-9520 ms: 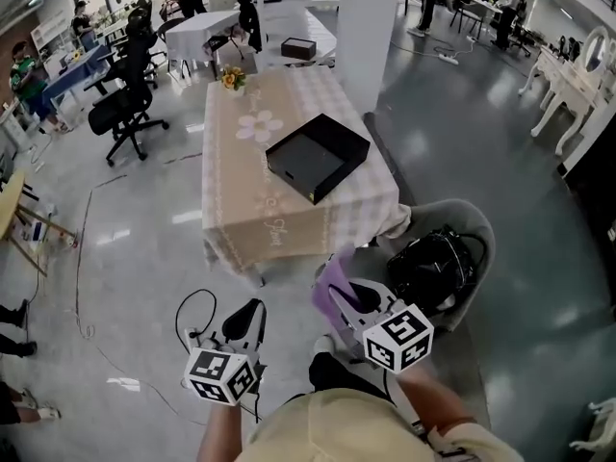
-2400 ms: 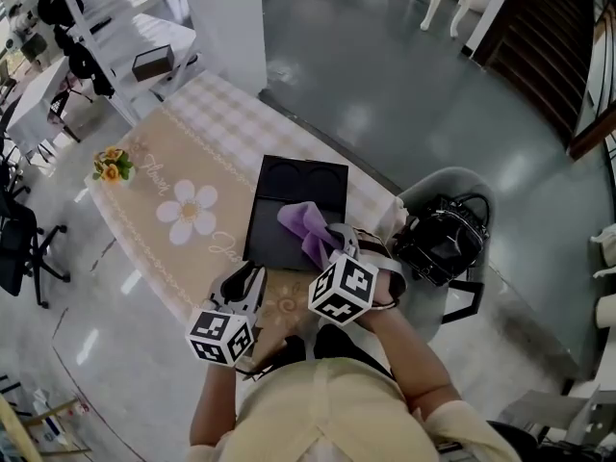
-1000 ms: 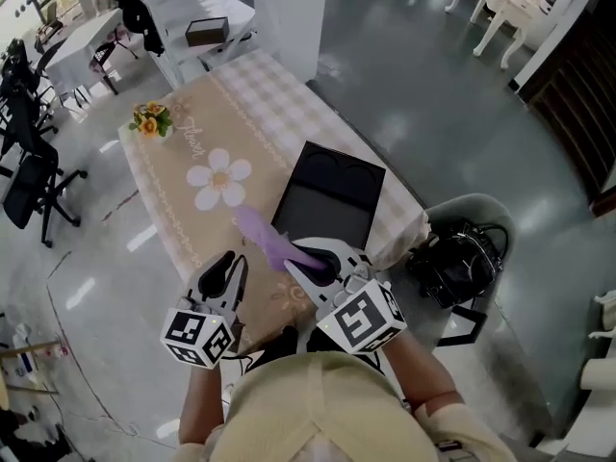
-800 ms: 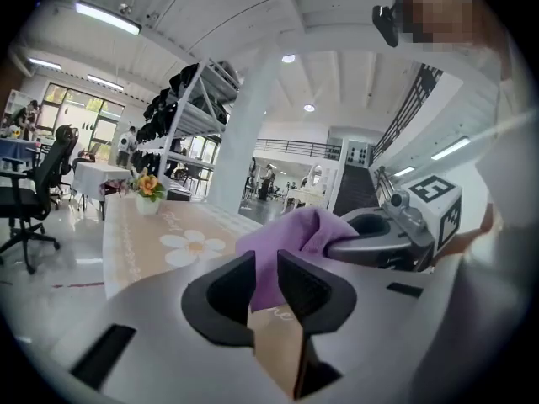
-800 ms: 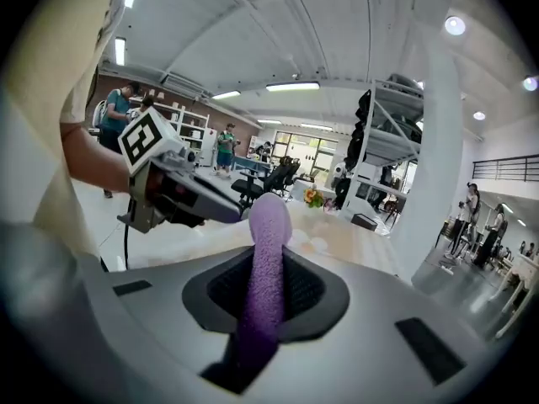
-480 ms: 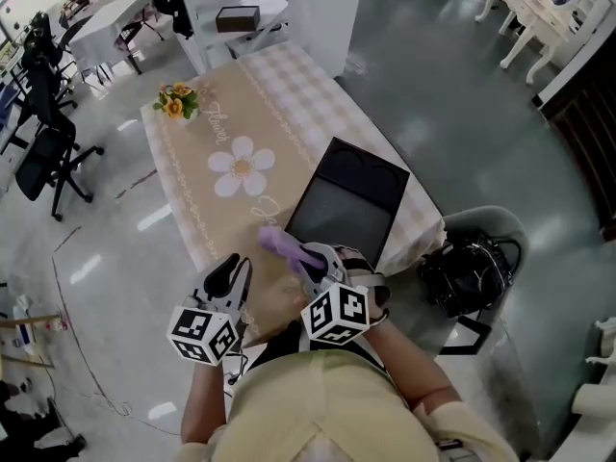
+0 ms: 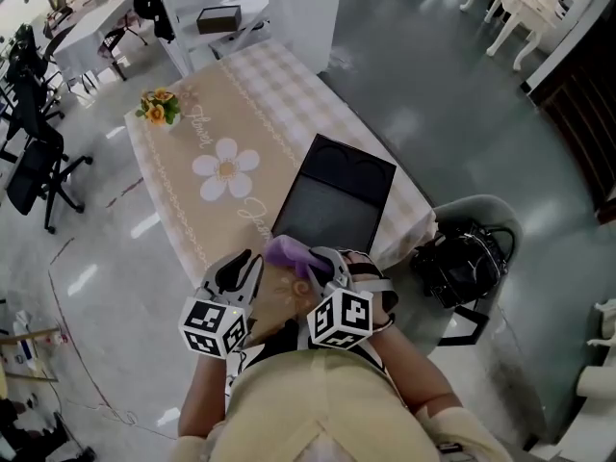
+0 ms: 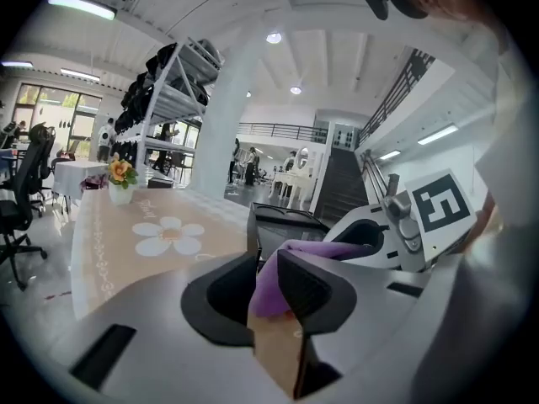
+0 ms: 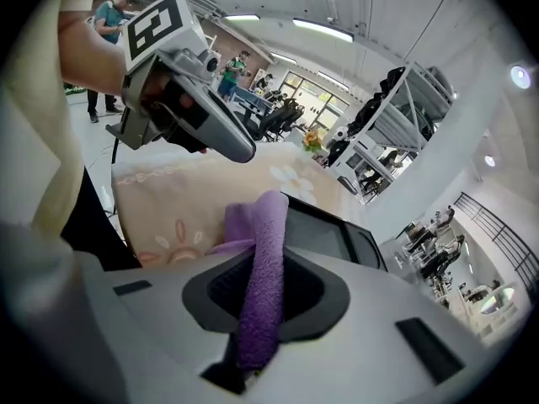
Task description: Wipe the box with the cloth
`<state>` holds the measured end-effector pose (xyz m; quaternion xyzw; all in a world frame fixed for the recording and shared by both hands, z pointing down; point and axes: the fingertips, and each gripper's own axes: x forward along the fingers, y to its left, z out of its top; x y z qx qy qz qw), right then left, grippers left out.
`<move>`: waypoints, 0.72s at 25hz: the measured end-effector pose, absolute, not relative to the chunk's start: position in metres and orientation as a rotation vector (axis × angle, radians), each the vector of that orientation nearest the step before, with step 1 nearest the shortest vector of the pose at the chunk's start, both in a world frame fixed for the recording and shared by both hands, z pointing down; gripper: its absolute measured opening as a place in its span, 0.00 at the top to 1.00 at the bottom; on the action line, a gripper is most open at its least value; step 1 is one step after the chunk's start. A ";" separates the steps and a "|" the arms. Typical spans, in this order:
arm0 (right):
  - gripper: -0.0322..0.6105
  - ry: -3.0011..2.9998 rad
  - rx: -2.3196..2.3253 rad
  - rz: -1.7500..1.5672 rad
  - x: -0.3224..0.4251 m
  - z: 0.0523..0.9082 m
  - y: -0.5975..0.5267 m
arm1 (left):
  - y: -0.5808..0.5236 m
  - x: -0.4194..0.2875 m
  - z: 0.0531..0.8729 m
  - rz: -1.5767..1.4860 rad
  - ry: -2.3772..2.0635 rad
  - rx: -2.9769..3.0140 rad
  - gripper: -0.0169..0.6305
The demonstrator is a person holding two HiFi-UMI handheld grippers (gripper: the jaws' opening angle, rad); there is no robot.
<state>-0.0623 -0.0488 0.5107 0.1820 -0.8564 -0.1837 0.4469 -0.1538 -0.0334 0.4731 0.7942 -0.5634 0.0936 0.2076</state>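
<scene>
The fingers [image 9: 221,291] of the right gripper [image 7: 316,261] clamp a fuzzy, bunched purple cloth [image 7: 287,251] near the flat black box [image 7: 337,200]. The left gripper [image 7: 243,266] has its fingers [image 8: 305,289] slightly apart, seemingly empty.

pale yellow shirt [image 7: 318,407], white left gripper [image 7: 243,262], white right gripper [image 7: 318,261], black jaws, black-and-white marker cubes [image 7: 340,318]

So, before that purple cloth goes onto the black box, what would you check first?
1. Cloth clamped in the right gripper jaws: ok.
2. Cloth on the box top: not ok, it hangs by the box's near edge.
3. Box lying flat on the table, top bare: ok.
4. Left gripper off the box: ok, jaws slightly apart, clamping nothing.
5. Cloth touching box or table: cannot tell.
</scene>
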 end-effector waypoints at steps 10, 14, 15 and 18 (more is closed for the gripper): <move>0.84 -2.102 0.517 -0.326 -0.022 0.508 -0.045 | -0.055 -0.137 0.484 0.335 -1.506 2.248 0.81; 0.84 -2.085 0.551 -0.304 -0.010 0.508 -0.043 | -0.062 -0.135 0.488 0.357 -1.506 2.252 0.78; 0.84 -2.082 0.561 -0.295 -0.006 0.508 -0.043 | -0.064 -0.135 0.489 0.362 -1.506 2.251 0.78; 0.84 -2.071 0.588 -0.269 0.004 0.508 -0.042 | -0.070 -0.135 0.495 0.378 -1.499 2.242 0.75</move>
